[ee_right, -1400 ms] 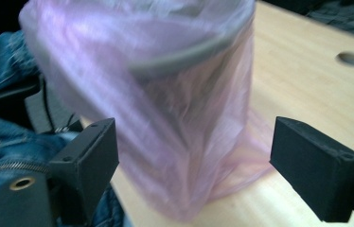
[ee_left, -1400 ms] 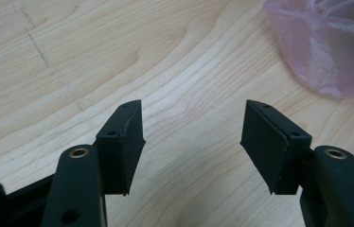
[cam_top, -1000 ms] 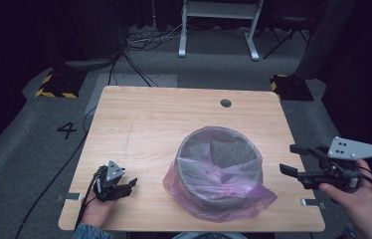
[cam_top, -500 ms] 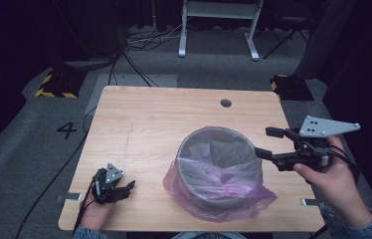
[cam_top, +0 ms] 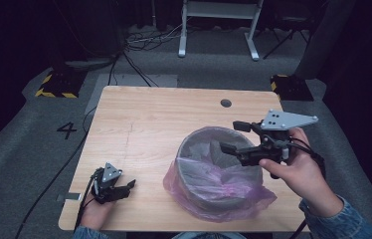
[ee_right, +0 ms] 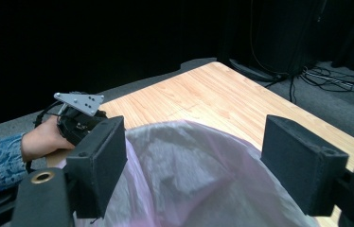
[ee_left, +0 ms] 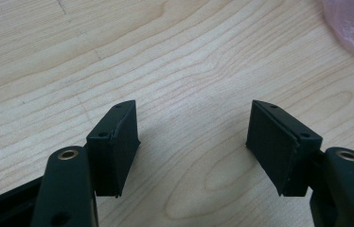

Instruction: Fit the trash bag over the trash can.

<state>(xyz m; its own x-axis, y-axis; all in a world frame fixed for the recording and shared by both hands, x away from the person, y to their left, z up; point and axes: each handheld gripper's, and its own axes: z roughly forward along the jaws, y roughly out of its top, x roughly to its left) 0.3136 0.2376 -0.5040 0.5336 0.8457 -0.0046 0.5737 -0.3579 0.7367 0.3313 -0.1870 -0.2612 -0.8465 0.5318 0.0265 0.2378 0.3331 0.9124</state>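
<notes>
Hovering with jaws just opened wider and empty over the bag-lined bin (cam_top: 219,174) at the tabletop's (cam_top: 149,119) near right, the right hand-held gripper (cam_top: 234,137) risks snagging loose pink bag (cam_top: 214,186) film and dragging it off the rim.

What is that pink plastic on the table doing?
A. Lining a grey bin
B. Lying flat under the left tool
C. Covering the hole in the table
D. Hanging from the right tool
A: the pink plastic bag sits inside the grey bin and spills over its rim onto the table.
</notes>
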